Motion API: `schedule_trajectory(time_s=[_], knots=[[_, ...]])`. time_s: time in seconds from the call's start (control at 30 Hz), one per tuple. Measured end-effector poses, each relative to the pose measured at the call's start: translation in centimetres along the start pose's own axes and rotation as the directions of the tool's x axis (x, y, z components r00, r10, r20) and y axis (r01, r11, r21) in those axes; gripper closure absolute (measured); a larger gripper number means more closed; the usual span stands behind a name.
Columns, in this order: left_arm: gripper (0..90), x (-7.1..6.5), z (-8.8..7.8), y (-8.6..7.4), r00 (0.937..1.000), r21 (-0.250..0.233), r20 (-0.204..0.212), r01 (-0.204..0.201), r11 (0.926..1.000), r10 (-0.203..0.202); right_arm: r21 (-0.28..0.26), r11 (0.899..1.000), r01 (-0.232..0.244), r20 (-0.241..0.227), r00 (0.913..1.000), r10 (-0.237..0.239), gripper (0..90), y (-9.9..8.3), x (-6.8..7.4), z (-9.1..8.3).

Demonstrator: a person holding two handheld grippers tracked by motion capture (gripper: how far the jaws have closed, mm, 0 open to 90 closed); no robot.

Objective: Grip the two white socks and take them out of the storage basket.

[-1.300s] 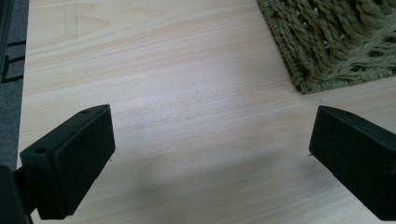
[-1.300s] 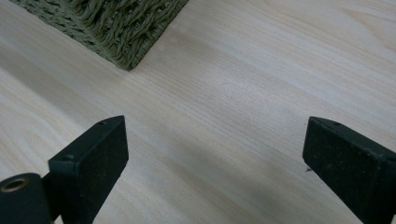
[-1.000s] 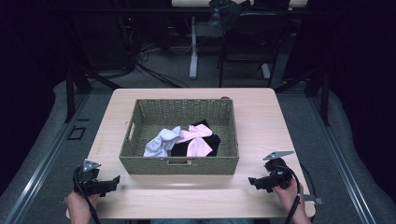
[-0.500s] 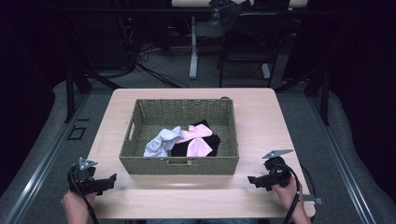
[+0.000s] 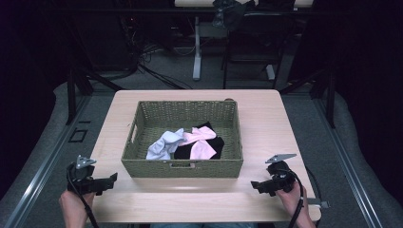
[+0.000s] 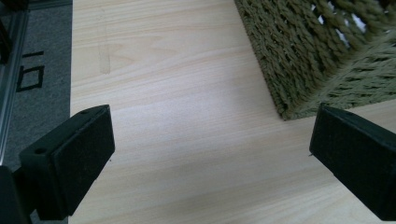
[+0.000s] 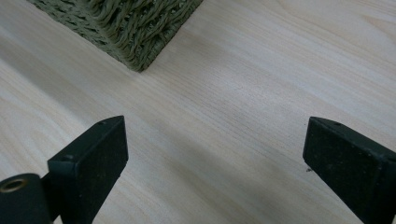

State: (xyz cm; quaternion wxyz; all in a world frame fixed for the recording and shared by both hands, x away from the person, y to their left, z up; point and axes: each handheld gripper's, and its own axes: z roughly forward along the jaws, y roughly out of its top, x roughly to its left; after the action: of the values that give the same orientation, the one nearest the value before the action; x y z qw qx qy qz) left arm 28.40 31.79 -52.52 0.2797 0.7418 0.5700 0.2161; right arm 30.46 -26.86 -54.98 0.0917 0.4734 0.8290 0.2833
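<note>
The woven basket (image 5: 182, 167) sits mid-frame on the bench (image 5: 266, 123), holding white (image 5: 164, 145), pink (image 5: 199, 142) and black socks (image 5: 209, 144). Over the last second the left gripper (image 5: 110, 179) has drifted slightly toward the lower left; the right gripper (image 5: 256, 185) has barely moved. Both jaws are spread wide and empty, so nothing is yet reached for.

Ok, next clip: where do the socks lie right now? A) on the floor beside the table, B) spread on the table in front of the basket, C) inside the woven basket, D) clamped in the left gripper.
C: the high view shows the white sock, pink sock and black sock bunched inside the woven basket, while the left gripper and right gripper sit open and empty over the table.
</note>
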Motion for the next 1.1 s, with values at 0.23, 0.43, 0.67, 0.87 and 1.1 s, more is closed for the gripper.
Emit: schedule_trajectory(time_s=[0.23, 0.43, 0.67, 0.87, 1.1], knots=[[0.0, -0.1, -1.0, 0.7, 0.9998, -0.001, 0.014, 0.011, 0.9999, -0.011, -0.007, 1.000, -0.003, 0.008, 1.0000, 0.003, 5.9, 0.0, -0.1, 0.2], [0.0, -0.5, -2.5, 2.0, 0.9997, -0.028, 0.022, 0.004, 0.9996, -0.004, -0.007, 0.999, -0.037, 0.012, 0.9992, 0.037, 5.9, -0.2, -0.9, 0.0], [0.0, -1.0, -3.9, 5.2, 0.9985, -0.047, 0.050, -0.019, 0.9987, 0.021, -0.007, 0.999, -0.046, 0.016, 0.9988, 0.046, 5.9, -0.4, -0.7, -0.2], [0.0, -2.0, -4.6, 8.4, 0.9928, -0.044, 0.093, -0.072, 0.9964, 0.076, -0.001, 0.999, -0.044, 0.014, 0.9989, 0.044, 5.9, -0.4, -0.7, 0.1], [0.0, -3.8, -4.3, 11.4, 0.9799, -0.029, 0.134, -0.145, 0.9891, 0.147, -0.005, 0.999, -0.042, 0.017, 0.9990, 0.042, 5.9, -0.4, -0.6, 0.0]])
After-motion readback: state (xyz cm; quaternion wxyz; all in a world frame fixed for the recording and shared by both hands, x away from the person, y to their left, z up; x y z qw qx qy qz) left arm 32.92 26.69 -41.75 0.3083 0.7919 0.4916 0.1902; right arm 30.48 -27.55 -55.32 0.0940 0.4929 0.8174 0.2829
